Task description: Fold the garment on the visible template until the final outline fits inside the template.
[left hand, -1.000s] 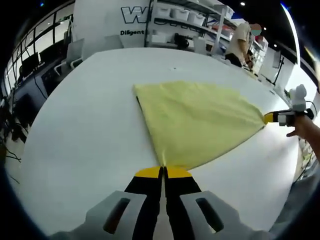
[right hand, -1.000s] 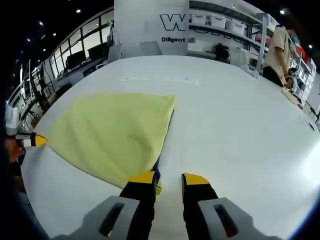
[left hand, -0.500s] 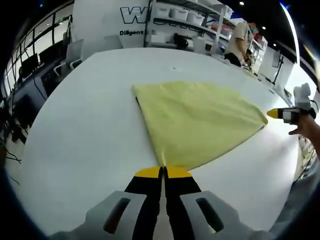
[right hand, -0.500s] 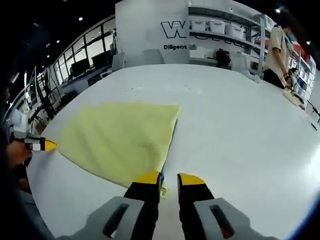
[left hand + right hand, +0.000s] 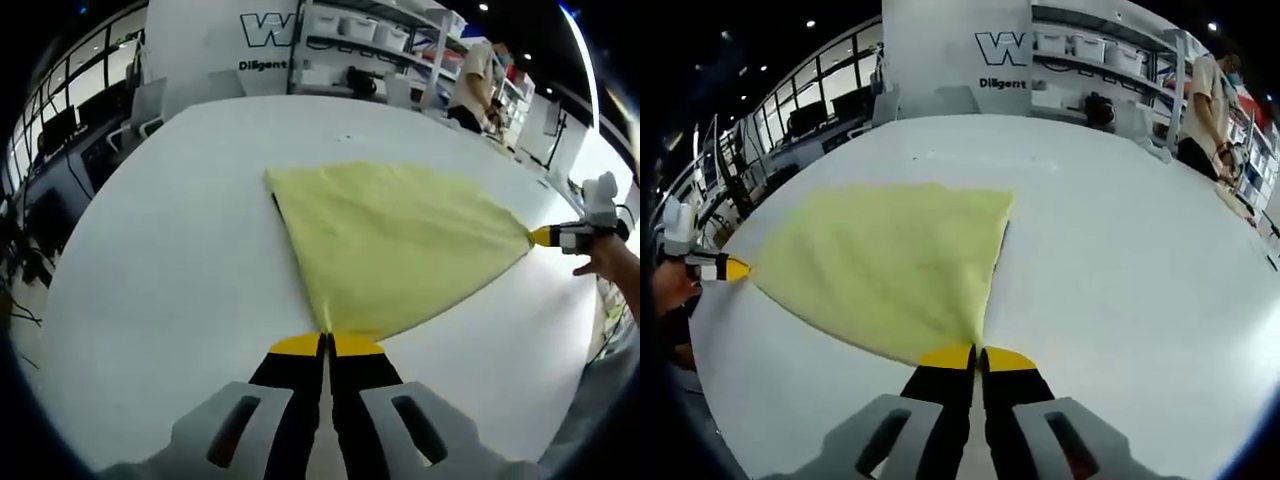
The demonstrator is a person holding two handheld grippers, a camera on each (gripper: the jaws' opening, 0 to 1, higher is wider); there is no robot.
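- Left gripper view, far left, 9 o'clock: dark office area w/ desks and chairs beyond the edge of a big white table (image 5: 150, 260).
- Centre: yellow garment (image 5: 390, 245) lies flat on the table, a wedge shape, narrowing toward 6 o'clock. A thin dark line runs along its left edge.
- At 6 o'clock: left gripper (image 5: 327, 345), yellow-tipped black jaws pressed together w/ no gap, pinching the garment's near corner.
- At 12 o'clock, behind the table: white wall w/ dark lettering, shelving w/ bins.
- At 1 o'clock: a person (image 5: 476, 85) stands by the shelves, back to the table.
- At 3 o'clock: right gripper (image 5: 541, 237) comes in from the right, yellow tip touching the garment's far right corner; a hand (image 5: 610, 255) holds it.
- Right gripper view, 9 o'clock: the left gripper (image 5: 736, 269), yellow tip at the garment's left corner, held by a hand (image 5: 675, 290).
- Centre-left: the garment (image 5: 890, 260) spreads flat on the table (image 5: 1120, 260), one point at 9 o'clock, another at 6 o'clock.
- At 6 o'clock: the right gripper (image 5: 978, 357), jaws closed tight on the garment's near corner; cloth meets the tips there.
- At 12 o'clock: same lettered wall and shelving.
- At 2 o'clock: the person (image 5: 1203, 100) by the shelves.
- Right half of the table is plain white.
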